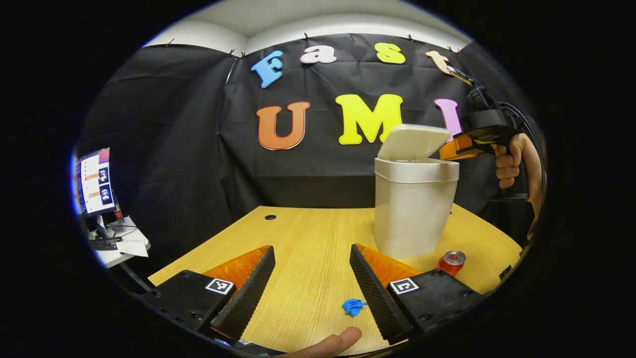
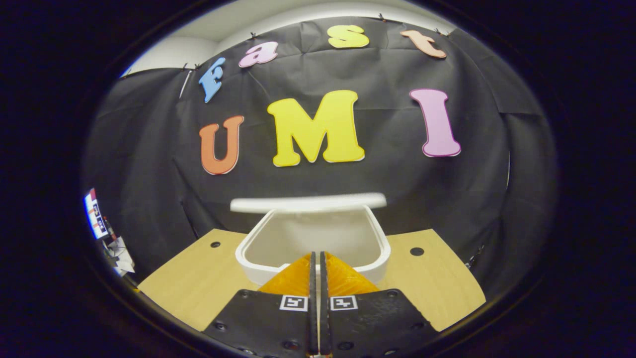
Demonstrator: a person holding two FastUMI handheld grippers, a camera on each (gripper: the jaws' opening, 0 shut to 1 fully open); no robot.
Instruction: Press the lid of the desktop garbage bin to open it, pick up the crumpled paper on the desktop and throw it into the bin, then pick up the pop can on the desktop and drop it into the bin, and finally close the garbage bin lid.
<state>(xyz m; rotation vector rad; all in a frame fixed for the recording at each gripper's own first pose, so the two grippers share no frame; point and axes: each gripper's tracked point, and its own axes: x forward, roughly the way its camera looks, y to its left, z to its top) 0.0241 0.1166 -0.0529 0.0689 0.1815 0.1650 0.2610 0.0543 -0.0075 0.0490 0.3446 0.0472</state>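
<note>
The white desktop bin (image 1: pixel 415 209) stands on the wooden desk (image 1: pixel 308 238), its lid (image 1: pixel 412 141) tilted up and partly raised. A small blue crumpled paper (image 1: pixel 354 306) lies on the desk between my left gripper's (image 1: pixel 312 258) open fingers, close to the right one. A red pop can (image 1: pixel 452 262) stands at the bin's near right. In the right gripper view the bin's open rim (image 2: pixel 378 237) lies just ahead, the lid (image 2: pixel 308 202) edge-on above it. My right gripper (image 2: pixel 316 256) is shut with nothing in it, its tips over the bin's near rim.
A monitor (image 1: pixel 94 181) and papers sit on a side table at far left. A hand (image 1: pixel 512 166) holds the right gripper behind the bin. A fingertip (image 1: pixel 333 343) shows at the bottom edge. The desk has cable holes (image 1: pixel 270 217) near its back edge.
</note>
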